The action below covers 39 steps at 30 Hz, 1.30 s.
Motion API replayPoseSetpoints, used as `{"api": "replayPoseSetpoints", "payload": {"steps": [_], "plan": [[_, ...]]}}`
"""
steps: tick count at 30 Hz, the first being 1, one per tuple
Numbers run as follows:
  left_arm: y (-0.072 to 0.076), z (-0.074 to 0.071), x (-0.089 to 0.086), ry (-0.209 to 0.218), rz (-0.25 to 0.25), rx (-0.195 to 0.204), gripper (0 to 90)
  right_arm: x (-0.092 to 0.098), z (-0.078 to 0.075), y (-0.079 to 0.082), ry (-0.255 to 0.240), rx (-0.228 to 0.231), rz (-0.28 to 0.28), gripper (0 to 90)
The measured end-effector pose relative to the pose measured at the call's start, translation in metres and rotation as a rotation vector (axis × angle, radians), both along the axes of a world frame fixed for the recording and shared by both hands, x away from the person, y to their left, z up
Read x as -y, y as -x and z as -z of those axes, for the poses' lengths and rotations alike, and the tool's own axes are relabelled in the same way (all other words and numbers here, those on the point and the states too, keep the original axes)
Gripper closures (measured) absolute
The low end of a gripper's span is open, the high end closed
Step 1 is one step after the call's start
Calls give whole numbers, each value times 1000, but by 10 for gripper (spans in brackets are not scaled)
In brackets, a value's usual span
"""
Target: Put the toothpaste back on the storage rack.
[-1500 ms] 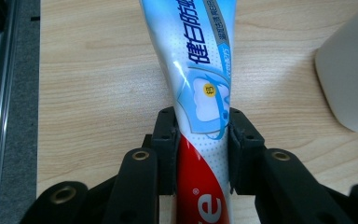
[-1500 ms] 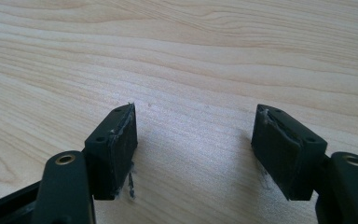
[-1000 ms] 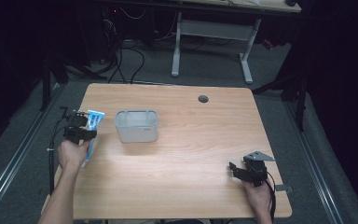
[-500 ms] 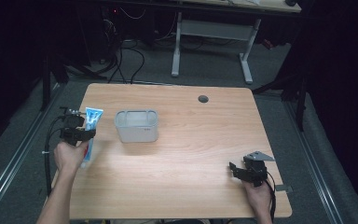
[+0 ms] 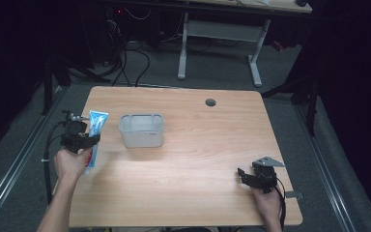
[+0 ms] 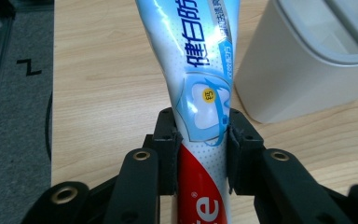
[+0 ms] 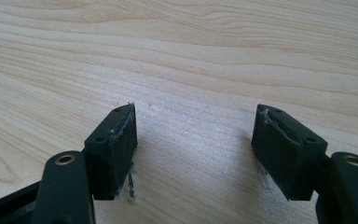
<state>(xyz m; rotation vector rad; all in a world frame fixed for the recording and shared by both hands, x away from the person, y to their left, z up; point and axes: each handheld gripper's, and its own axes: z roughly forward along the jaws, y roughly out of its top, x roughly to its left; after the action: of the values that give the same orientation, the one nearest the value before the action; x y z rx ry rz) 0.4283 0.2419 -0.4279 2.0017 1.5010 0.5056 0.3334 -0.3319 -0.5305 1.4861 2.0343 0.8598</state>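
The left gripper [image 6: 200, 140] clamps a toothpaste tube [image 6: 193, 70] at its middle, holding it at the table's [image 5: 198, 159] left edge, just beside a grey bin [image 5: 141, 130]. The tube's flat end points away from the hand. The right gripper [image 7: 196, 140] rests near the table's front right corner, jaws apart with nothing between them.

The toothpaste tube [image 6: 203, 88] carries blue Chinese characters, "健白防" readable at its upper part, with smaller characters on a side band too blurred to read. A yellow dot on its tooth drawing has a tiny unreadable mark. White letters "te" sit on its red base.
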Motion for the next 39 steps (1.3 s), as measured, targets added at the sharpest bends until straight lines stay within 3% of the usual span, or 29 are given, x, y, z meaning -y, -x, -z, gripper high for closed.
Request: {"api": "replayPoseSetpoints", "payload": {"steps": [10,19,30,39], "plan": [[10,-21,8,44,48,71,696,0,0,0,0,0,0,312],[12,-34,19,77,93,103,697,0,0,0,0,0,0,312],[3,-52,38,103,156,113,702,0,0,0,0,0,0,312],[-4,-56,51,129,183,116,707,0,0,0,0,0,0,312]]}}
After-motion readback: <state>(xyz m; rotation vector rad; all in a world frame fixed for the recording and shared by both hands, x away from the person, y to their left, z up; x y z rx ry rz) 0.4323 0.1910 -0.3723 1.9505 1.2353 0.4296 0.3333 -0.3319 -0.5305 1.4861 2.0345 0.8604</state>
